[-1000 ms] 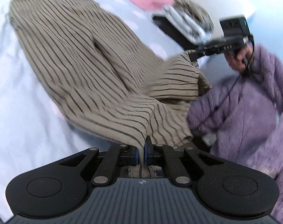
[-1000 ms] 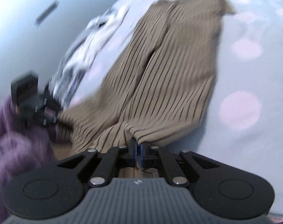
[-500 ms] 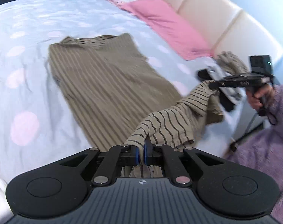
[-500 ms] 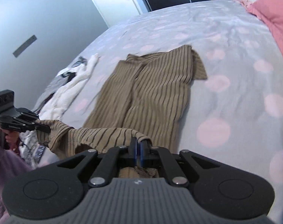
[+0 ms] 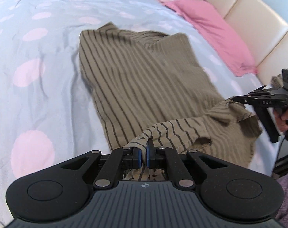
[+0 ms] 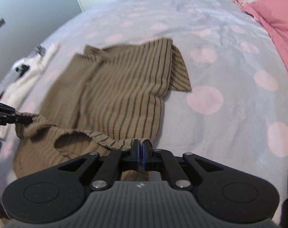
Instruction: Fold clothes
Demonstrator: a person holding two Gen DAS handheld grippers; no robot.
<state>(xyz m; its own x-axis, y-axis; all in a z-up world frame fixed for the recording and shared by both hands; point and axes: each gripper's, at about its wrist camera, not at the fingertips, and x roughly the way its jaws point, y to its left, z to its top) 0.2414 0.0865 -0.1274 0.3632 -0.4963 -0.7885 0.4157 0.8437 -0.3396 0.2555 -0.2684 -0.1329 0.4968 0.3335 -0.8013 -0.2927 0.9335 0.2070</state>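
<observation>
A tan shirt with dark stripes [image 5: 144, 79] lies spread on the dotted bedsheet; it also shows in the right wrist view [image 6: 121, 91]. My left gripper [image 5: 143, 154] is shut on the shirt's near edge. My right gripper [image 6: 139, 153] is shut on the same near edge, further along. The edge between them is lifted a little above the bed and sags. The right gripper shows in the left wrist view [image 5: 237, 99], and the left gripper shows in the right wrist view [image 6: 28, 120].
The bed [image 5: 39, 95] has a pale blue sheet with pink dots. A pink pillow [image 5: 212, 30] lies by the cream headboard [image 5: 258, 28]. A pile of white and grey clothes [image 6: 24, 72] lies at the bed's left side. A door and wall stand beyond.
Both grippers have carried the shirt's edge forward over the bed and lowered it. The shirt has gone from hanging in the air to lying spread on the sheet.
</observation>
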